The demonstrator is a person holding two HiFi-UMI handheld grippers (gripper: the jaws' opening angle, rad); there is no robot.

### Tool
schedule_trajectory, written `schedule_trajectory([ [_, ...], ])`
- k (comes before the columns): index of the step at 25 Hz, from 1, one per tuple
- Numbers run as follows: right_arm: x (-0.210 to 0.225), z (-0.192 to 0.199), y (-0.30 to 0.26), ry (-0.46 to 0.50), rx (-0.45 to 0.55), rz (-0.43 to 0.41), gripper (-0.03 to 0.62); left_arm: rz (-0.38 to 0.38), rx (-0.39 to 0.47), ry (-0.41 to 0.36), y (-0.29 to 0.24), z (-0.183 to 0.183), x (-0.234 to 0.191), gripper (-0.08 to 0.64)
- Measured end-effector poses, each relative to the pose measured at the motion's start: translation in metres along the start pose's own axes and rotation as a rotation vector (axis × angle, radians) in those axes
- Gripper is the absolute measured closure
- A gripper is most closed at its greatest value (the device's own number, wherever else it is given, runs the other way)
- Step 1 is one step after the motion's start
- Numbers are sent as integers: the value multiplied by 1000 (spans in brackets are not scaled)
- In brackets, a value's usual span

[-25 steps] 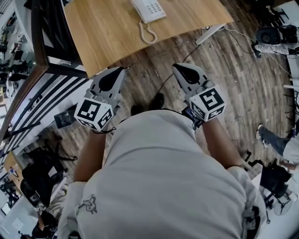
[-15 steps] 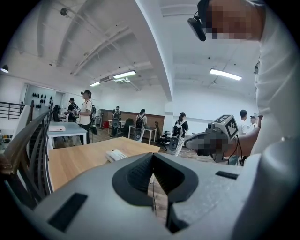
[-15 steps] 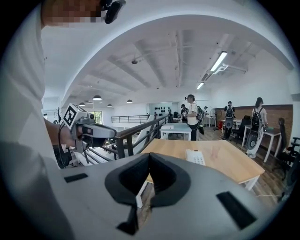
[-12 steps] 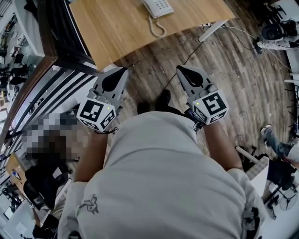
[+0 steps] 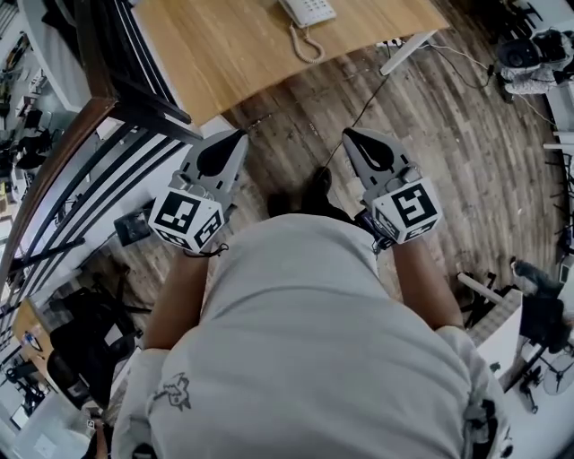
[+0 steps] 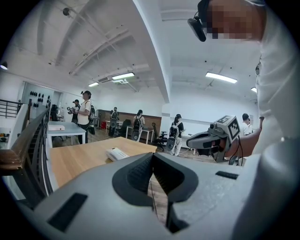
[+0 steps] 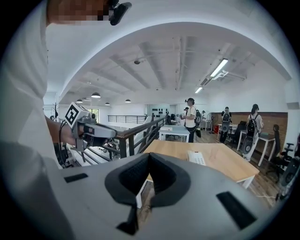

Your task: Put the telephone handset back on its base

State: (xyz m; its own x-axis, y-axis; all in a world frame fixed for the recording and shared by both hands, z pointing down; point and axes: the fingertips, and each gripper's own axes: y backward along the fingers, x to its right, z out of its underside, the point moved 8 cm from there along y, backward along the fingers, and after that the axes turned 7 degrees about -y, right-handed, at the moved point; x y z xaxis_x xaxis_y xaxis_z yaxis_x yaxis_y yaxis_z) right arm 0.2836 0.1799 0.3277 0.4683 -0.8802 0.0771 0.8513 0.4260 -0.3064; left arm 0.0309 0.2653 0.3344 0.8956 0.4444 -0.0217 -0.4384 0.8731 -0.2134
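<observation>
Both my tongs are pressed together and empty: left tongs (image 5: 237, 136) and right tongs (image 5: 351, 136) over the floor (image 5: 430, 134), well short of the bench (image 5: 215, 63). The telephone (image 5: 307, 11) sits far ahead on the bench. Its long axis runs roughly near-to-far, short end toward me, with the coiled cord (image 5: 306, 47) trailing nearward. I cannot pick out the handset.

A person holds the left hand-held gripper (image 5: 235, 137) and the right hand-held gripper (image 5: 352, 136) side by side ahead of the torso (image 5: 305, 341). Both point toward 12 o'clock, tipped slightly downward, jaws closed on nothing. The bare left forearm (image 5: 170, 300) and right forearm (image 5: 426, 282) reach forward.
</observation>
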Motion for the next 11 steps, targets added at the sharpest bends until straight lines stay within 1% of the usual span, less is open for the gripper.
schedule_trajectory([
  [4, -9, -2, 3, -21, 8, 5, 588, 6, 5, 1, 6, 1, -1, 554],
  [11, -23, -3, 4, -11, 0, 10, 588, 11, 13, 4, 16, 3, -3, 554],
])
